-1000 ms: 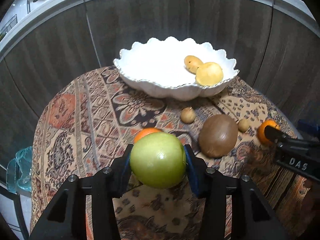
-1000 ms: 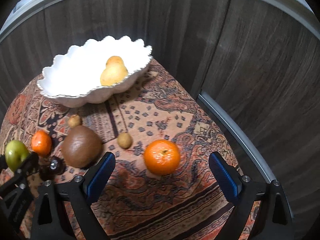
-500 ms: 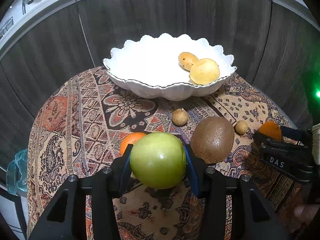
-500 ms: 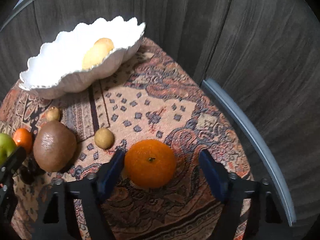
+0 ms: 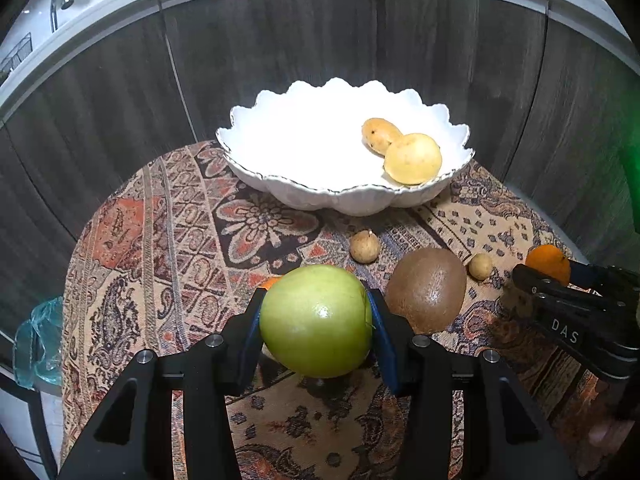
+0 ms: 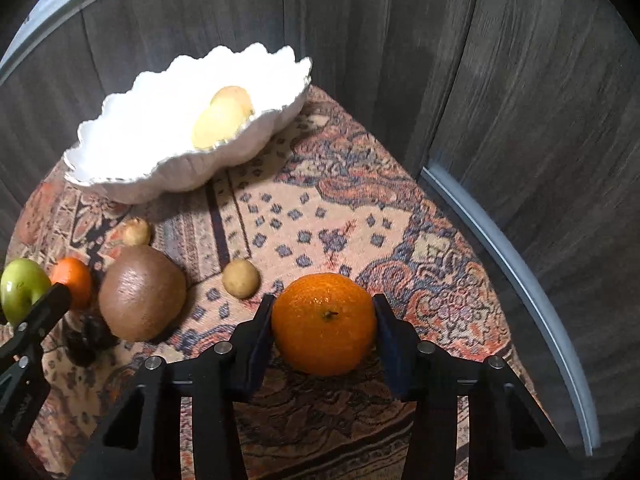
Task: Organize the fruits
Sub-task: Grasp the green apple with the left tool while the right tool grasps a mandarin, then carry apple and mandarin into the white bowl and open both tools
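The left gripper [image 5: 316, 322] holds the green apple [image 5: 316, 320] above the cloth, and the right gripper [image 6: 324, 324], whose jaws have just been closing, now touches the orange [image 6: 324, 324] on both sides, so lift it slowly towards the white bowl [image 6: 120, 188].

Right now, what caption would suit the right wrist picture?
Right tool, just closed on an orange, with kiwi and white bowl on the patterned cloth.

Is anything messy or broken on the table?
Nothing is broken or spilled. The bowl sits upright with two yellow fruits inside. A kiwi and small brown fruits lie loose on the cloth.
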Demonstrator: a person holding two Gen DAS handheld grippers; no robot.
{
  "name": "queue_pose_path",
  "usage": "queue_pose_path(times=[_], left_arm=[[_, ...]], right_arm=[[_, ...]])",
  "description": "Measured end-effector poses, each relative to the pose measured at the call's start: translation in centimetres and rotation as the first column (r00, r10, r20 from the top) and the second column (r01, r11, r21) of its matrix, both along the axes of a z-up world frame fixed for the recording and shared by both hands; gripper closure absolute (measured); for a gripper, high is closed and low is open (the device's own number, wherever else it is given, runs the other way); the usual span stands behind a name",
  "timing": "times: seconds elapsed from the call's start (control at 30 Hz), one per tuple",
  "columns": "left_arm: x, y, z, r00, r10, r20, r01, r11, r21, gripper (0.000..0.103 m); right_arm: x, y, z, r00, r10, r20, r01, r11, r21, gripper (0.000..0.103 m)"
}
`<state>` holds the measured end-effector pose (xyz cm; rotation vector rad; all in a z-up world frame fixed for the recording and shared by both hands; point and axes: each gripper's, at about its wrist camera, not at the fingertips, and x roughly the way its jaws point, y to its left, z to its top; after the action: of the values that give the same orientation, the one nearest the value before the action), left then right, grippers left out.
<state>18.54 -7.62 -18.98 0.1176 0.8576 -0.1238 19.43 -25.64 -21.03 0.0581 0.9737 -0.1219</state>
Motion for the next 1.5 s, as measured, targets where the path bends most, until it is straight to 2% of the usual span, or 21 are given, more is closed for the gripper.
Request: queue_pose_path(times=[0.5,0.93,1.2,1.5], left_arm=[[1.0,1.3,4.8,0.998,0.003,0.069,0.000,0.999,-0.039,0.055],[6.1,2.4,8.8,0.988,0.002,0.152,0.001,1.000,-0.023,0.055],[10.3,2.2,8.8,0.988,-0.010,0.156,0.014,1.000,-0.025,0.055],[14.9,2.1,6.2,0.992,-0.008,0.124,0.012,0.999,-0.037,0.055]], right_arm=[[0.6,1.4,6.4,0.993,0.046,0.111,-0.048,0.999,0.012,0.056],[4.7,3.0,11.5,0.975,0.084,0.205,-0.084,0.996,-0.009,0.056],[8.9,4.1,12.4,0.974,0.102,0.204,-0.107,0.994,0.010,0.056],[14.1,5.2,10.6,0.979,0.127,0.159,-0.134,0.991,0.031,0.056]])
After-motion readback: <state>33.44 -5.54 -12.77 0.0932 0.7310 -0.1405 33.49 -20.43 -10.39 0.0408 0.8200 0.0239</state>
